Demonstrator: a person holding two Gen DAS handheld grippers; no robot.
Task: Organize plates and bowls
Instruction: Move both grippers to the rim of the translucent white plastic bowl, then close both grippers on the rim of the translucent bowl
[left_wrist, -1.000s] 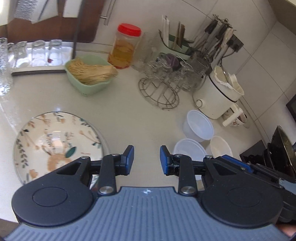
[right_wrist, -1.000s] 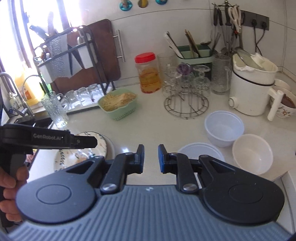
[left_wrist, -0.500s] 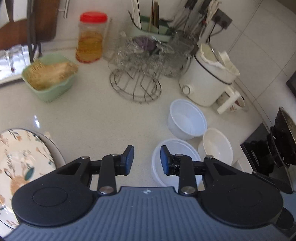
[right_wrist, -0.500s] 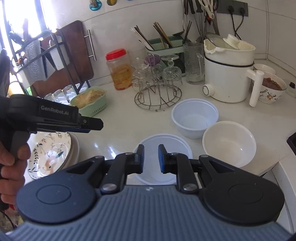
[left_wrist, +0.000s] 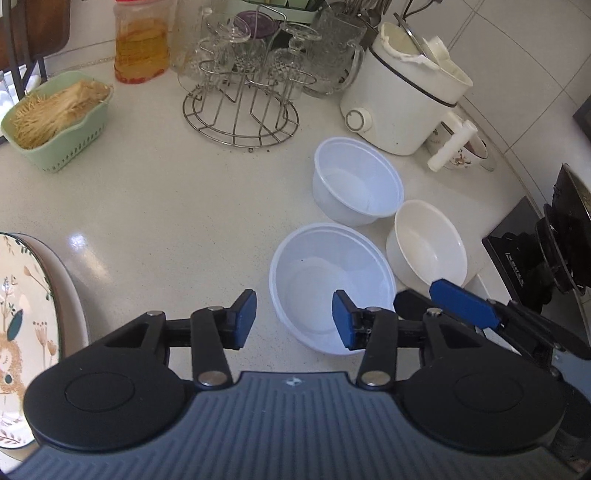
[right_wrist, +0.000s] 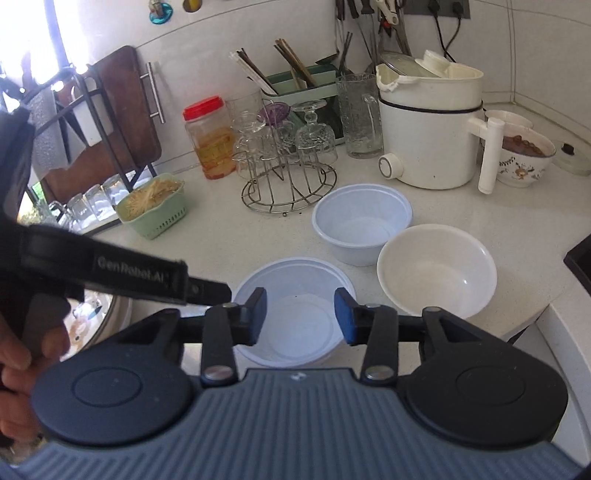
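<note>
The wide, shallow white plastic bowl (right_wrist: 293, 314) sits on the pale counter (left_wrist: 159, 206), nearest of three bowls. The right gripper (right_wrist: 300, 317) hangs directly over it, jaws parted wide and empty, the bowl's round mouth at twelve o'clock between them. The left gripper (left_wrist: 293, 319), equally spread and empty, has the bowl toward one o'clock, its right finger over the near rim. The right looks better centred.
</note>
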